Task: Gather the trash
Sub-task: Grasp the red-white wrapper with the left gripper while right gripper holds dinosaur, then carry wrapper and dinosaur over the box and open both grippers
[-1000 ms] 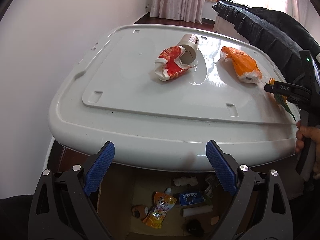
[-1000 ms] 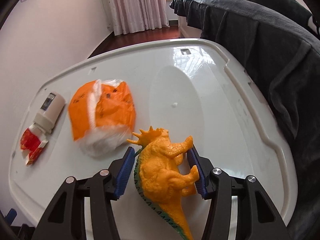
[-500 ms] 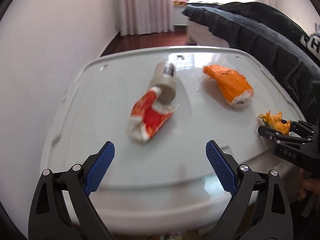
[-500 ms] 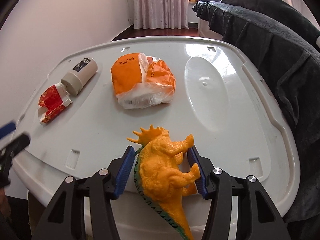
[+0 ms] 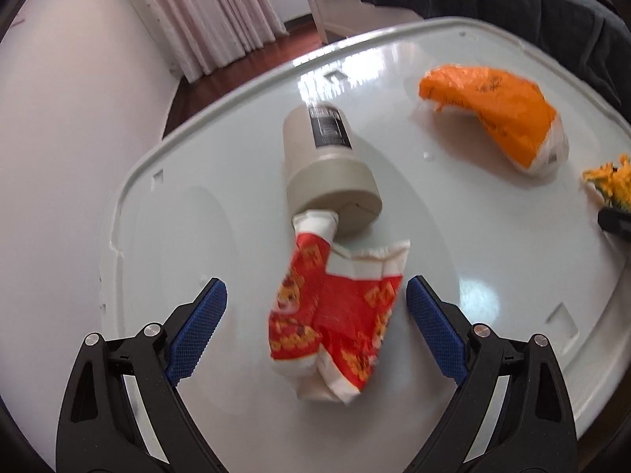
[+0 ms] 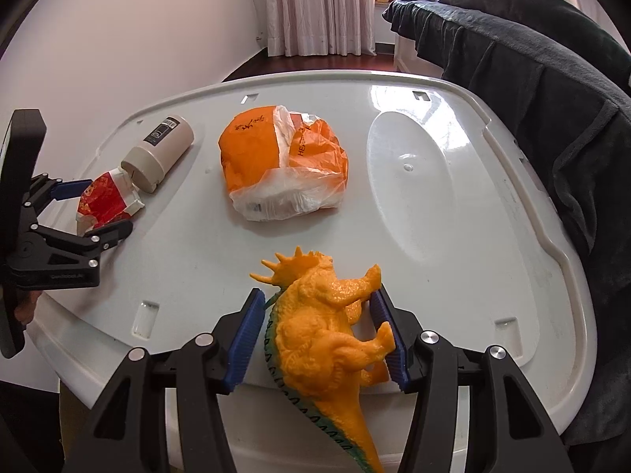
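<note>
A crumpled red-and-white wrapper [image 5: 335, 315] lies on the white plastic lid [image 5: 493, 276]. My left gripper [image 5: 315, 285] stands open around it, one blue pad on each side, neither pressing. The wrapper's far end touches a beige bottle [image 5: 327, 169] lying on its side. An orange plastic bag [image 5: 493, 118] lies further right. In the right wrist view my right gripper [image 6: 317, 295] is shut on an orange toy dinosaur [image 6: 327, 327] near the lid's front edge. That view also shows the left gripper [image 6: 104, 208], wrapper [image 6: 104, 201], bottle [image 6: 157, 153] and bag [image 6: 284, 169].
A dark blanket [image 6: 552, 98] drapes over furniture along the lid's right side. A white wall [image 5: 59, 157] runs close on the left, with pink curtains [image 6: 319, 8] at the back. A hand [image 6: 23, 307] holds the left gripper's handle.
My left gripper has moved from above the open box at the lid's front edge, forward over the lid, and now straddles the red wrapper. The right gripper still holds the dinosaur and shifted slightly.
</note>
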The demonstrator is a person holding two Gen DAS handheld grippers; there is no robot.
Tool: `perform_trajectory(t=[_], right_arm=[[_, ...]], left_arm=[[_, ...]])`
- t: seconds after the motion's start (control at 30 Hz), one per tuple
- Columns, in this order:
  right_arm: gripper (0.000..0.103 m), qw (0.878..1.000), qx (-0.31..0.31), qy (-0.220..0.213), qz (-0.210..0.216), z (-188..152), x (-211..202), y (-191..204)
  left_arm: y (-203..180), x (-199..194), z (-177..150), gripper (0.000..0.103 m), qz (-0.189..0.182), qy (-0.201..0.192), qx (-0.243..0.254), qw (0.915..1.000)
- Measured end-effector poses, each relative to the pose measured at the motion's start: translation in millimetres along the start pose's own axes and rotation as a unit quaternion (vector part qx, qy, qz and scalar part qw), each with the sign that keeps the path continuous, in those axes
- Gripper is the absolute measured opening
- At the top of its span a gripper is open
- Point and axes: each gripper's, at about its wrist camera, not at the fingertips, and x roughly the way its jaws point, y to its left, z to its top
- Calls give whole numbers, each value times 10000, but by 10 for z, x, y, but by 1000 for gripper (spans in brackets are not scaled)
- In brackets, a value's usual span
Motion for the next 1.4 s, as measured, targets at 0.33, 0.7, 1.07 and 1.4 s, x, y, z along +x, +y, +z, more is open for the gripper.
perform_trajectory(t=[0.33,0.7,1.07,1.4], right_arm=[[54,10000,-41,7,-61,-7,-7,14],[54,9997,-156,-57,-156,-38,-21,84],[54,10000,21,-69,-24,-23,-61,33],[54,9984,421,-161,330,27,-137,-48]], left_arm=[[-157,-57,-69,39,-127,-300,-274,9991],[-426,-192,-56,28,442,-345,-477,9973],[-464,-323,-104,25,504,-261,-922,9941],[-437,-504,-34,24,520,-344,-1326,9892]])
